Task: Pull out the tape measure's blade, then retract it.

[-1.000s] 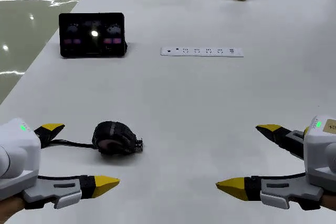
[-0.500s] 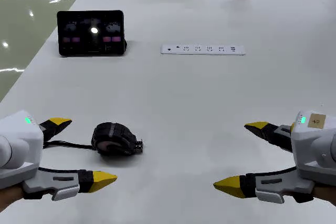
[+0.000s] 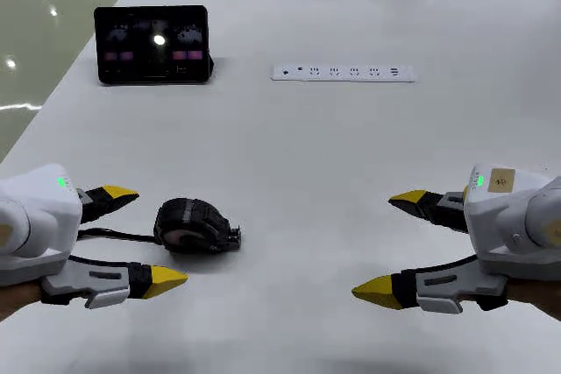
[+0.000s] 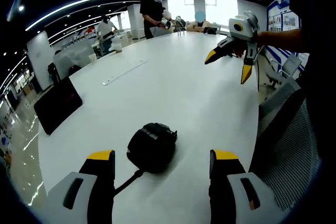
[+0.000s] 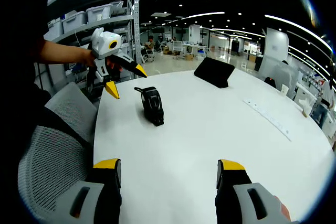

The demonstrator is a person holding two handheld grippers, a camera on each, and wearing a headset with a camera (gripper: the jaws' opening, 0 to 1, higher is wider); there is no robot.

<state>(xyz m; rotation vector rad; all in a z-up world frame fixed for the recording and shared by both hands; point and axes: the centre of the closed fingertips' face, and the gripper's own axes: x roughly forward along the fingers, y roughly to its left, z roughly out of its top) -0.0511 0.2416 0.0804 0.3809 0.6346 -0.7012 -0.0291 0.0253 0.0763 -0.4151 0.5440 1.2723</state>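
Closer now, my open left tongs (image 3: pixel 160 236) nearly straddle the tape measure (image 3: pixel 195 228), grasp-ready; right tongs (image 3: pixel 372 246) open at 3 o'clock.

You're in a large open-plan office-workshop: long white table (image 3: pixel 351 155), grey metal shelving with plastic bins (image 5: pixel 79 19), grey mesh office chair (image 5: pixel 52 145), white ceiling strip lights (image 5: pixel 294 25).

Left gripper (image 3: pixel 156 236): rounded white housing behind the claw, with a small green light on top. Two black jaws tapering to pointed yellow tips (image 3: pixel 166 280). Grey slotted plate set along the nearer jaw, just behind its tip.

Right gripper (image 3: pixel 376 245): same white housing, green light, black jaws, yellow tips and grey slotted plate. Tan label (image 3: pixel 500 180) stuck on top of the housing, behind the claw, its marking too small to read.
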